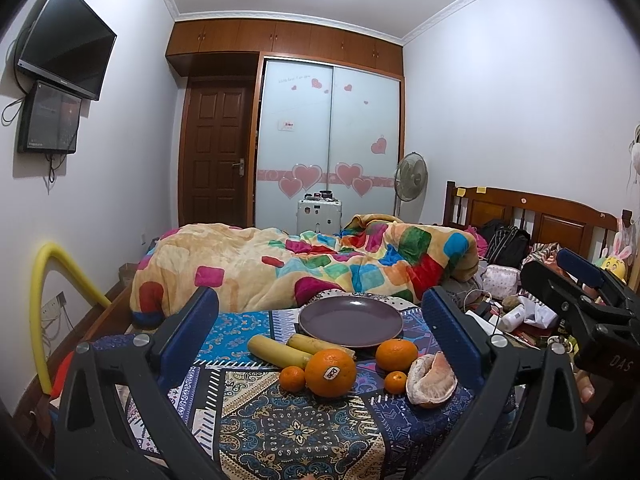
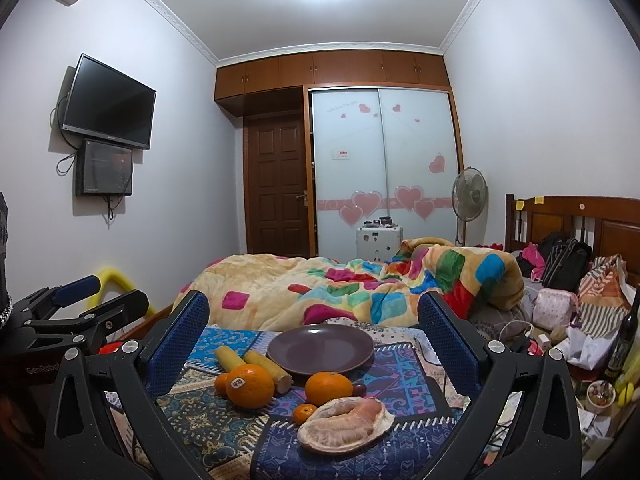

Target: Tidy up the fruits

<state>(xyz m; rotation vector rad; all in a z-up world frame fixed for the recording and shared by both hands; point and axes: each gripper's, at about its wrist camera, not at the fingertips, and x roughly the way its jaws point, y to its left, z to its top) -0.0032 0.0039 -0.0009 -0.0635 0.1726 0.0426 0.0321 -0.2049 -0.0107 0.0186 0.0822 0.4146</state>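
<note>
I have both the left gripper (image 1: 320, 344) and right gripper (image 2: 314, 344) spread wide, holding nothing. Oranges (image 1: 330, 372), bananas (image 1: 279, 352) and pomelo (image 2: 346, 424) lie near the purple plate (image 2: 320, 350).

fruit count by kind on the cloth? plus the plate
Bananas: 2
Large oranges: 2
Small oranges: 2
Pomelo piece: 1
Plate: 1, empty
Total: 7 fruits, 8 things with the plate. A small dark thing behind the right large orange in the right wrist view is not counted; cannot tell what it is.
</note>
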